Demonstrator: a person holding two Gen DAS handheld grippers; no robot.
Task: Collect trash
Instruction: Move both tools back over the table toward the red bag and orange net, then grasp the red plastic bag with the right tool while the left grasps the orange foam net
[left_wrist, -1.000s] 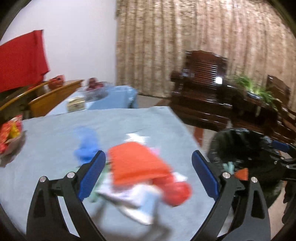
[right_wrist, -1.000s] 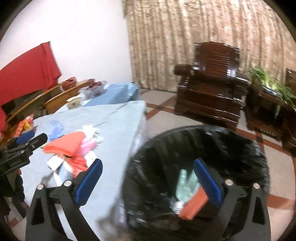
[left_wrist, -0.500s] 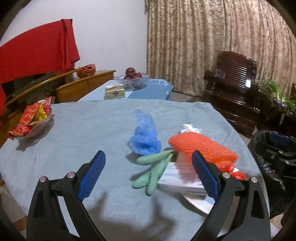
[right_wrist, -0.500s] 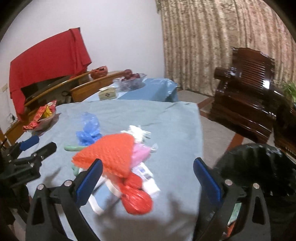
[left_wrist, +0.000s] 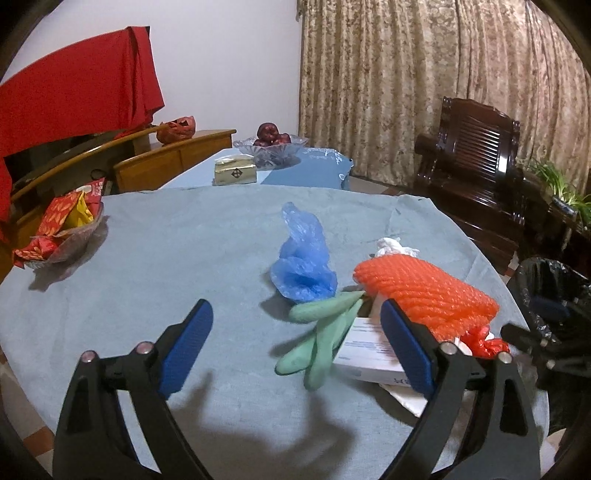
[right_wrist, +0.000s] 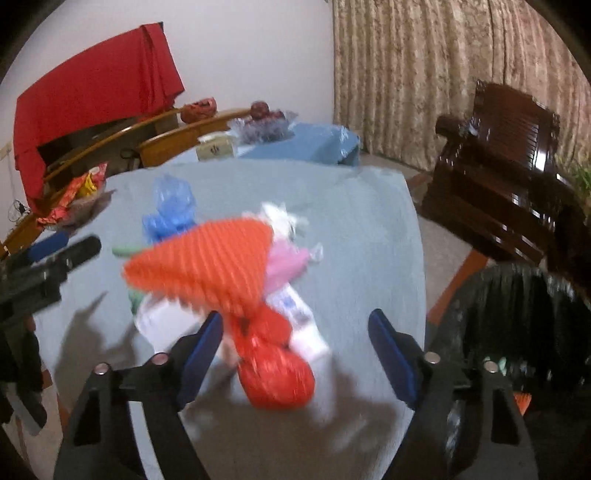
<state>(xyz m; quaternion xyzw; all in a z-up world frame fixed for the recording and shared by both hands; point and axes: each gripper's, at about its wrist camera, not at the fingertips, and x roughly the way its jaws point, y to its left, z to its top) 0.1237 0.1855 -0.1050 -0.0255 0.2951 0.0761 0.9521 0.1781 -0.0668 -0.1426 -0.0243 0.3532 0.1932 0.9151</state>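
Blue-grey tablecloth (left_wrist: 184, 258) under trash heap (left_wrist: 421, 291)

Both wrist views close, angled down over table (left_wrist: 155, 258); share orange mesh (left_wrist: 421, 291) (right blurred).

Heaped near the right edge of the grey-blue clothed surface (left_wrist: 192, 258): crumpled blue plastic bag (left_wrist: 301, 264), standing up at the far left of the heap; limp green rubber glove (left_wrist: 321, 339), just nearer, its cuff tucked under the pile; ribbed orange foam netting sleeve (left_wrist: 421, 291), lying on top; flat white printed carton (left_wrist: 365, 350) beneath; knotted red plastic bag (right_wrist: 275, 373) at the near end; pink wrapper (right_wrist: 286, 264) and crumpled white tissue (left_wrist: 391, 246) on the far side. Lined with black plastic, round bin (right_wrist: 517, 314) off the right edge, scraps inside.
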